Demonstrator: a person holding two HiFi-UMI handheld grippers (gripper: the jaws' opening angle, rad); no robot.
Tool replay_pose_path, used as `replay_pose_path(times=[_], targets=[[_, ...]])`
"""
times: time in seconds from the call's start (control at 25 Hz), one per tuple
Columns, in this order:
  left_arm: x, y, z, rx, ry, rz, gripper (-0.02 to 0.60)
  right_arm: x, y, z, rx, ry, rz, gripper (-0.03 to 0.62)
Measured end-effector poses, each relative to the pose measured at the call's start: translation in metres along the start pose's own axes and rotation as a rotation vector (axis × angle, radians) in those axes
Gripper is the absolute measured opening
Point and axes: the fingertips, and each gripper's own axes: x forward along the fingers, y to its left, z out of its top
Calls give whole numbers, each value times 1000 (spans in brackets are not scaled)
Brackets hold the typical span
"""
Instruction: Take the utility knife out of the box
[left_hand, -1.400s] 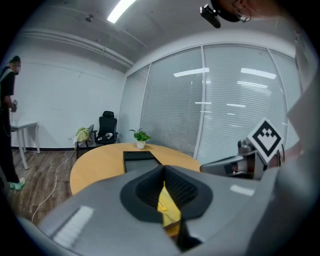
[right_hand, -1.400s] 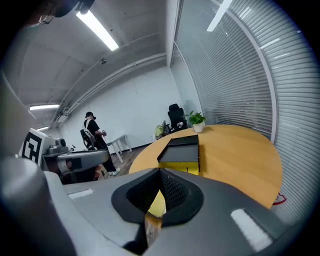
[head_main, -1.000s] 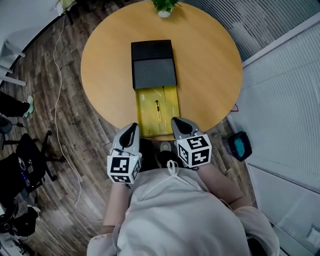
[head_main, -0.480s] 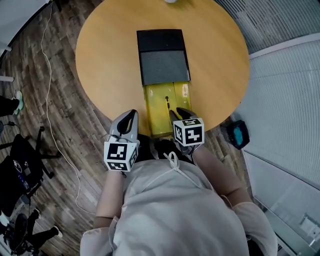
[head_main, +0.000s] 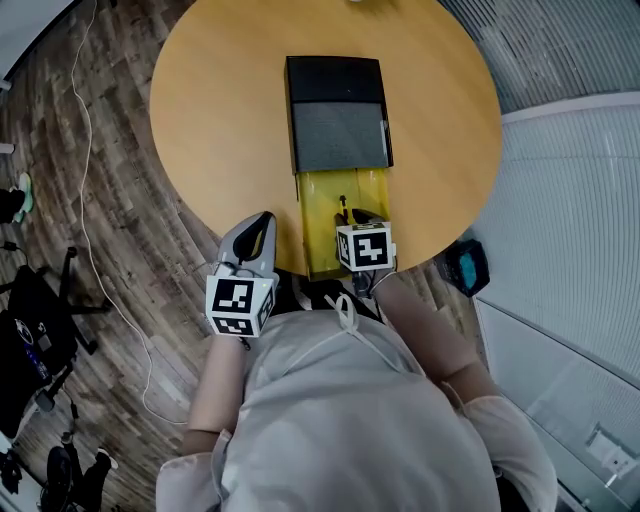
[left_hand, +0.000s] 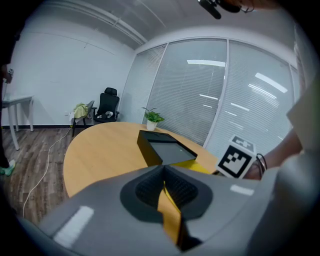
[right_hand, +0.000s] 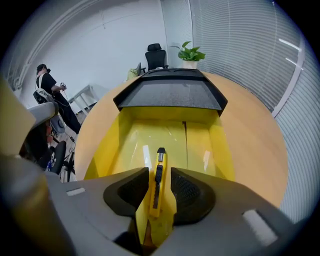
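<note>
The yellow utility knife (right_hand: 157, 180) lies lengthwise in the pulled-out yellow tray (right_hand: 132, 142) of the black box (right_hand: 170, 94). My right gripper (right_hand: 160, 172) points steeply down into the tray. Its jaws are opening, the knife lies between them, and a gap shows on each side of it. In the head view the right gripper (head_main: 358, 214) covers the near end of the knife (head_main: 343, 207) in the tray (head_main: 320, 215). My left gripper (head_main: 264, 218) hovers at the table's near edge, left of the tray, shut on nothing. The left gripper view shows the left gripper (left_hand: 163, 169) and the box (left_hand: 160, 145).
The round wooden table (head_main: 220, 120) ends just in front of me. A potted plant (right_hand: 190, 52) stands at its far edge. An office chair (left_hand: 106, 104) and a person (right_hand: 47, 85) are beyond. A cable (head_main: 90, 200) and a blue-black device (head_main: 465, 268) lie on the floor.
My right gripper has come forward and down from the table edge into the yellow tray, over the knife. The left gripper has shifted a little along the near edge.
</note>
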Motion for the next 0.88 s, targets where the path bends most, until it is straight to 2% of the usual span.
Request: replay_pose_path(times=[0.12,0.24,0.36,0.44,0.64,0.88], targets=[[2,3,-4,-6,15,-2,6,4,-4,1,21,28,-34,108],[4,3,-5,-6,24,-3,6,5,-5,2,17,50,-45,107],[5,3,-5,-4,31,-3,6,4,-6,1,14,55,-45,100],[6,4,-3,-4,33,-2,6,5,-7,1,-5,51,-43,67],[7,4,6,0,32,-5,6,2,-5,3,-15,39,-12,64],[9,-7,21,40,14,-16,6,-22,-7,19,5,-68,23,64]])
